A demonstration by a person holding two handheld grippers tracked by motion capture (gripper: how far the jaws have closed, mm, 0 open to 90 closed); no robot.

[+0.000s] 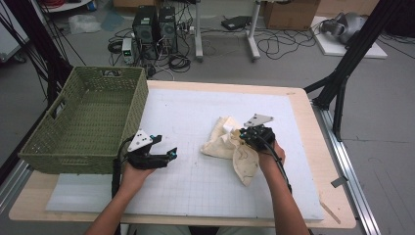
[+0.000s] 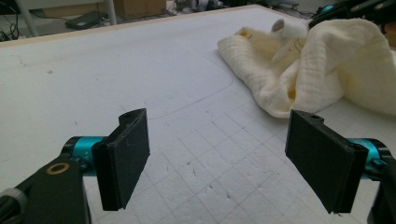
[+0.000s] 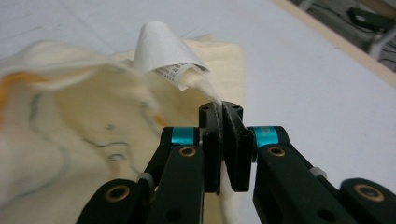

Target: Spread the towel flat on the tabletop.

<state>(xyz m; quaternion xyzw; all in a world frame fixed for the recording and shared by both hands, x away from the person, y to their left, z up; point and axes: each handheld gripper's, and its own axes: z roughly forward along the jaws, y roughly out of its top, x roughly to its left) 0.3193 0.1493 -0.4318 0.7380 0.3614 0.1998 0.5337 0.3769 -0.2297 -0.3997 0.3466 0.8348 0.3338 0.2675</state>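
A crumpled cream cloth [image 1: 230, 144] with printed line drawings lies right of the mat's centre. My right gripper [image 1: 247, 133] is shut on an edge of the cloth [image 3: 93, 112], close to its curled white care label [image 3: 163, 53]; the fabric is pinched between the two black pads [image 3: 212, 140]. My left gripper [image 1: 169, 155] hovers low over the mat near the basket, open, with nothing between its jaws. From the left gripper view the cloth [image 2: 308, 60] lies ahead and to the right, well beyond the open left gripper [image 2: 224, 161].
A green woven basket [image 1: 73, 147] stands at the table's left edge, beside the left hand. A white gridded mat [image 1: 195, 186] covers most of the wooden table [image 1: 303, 98]. Computers and cables sit on the floor beyond the far edge.
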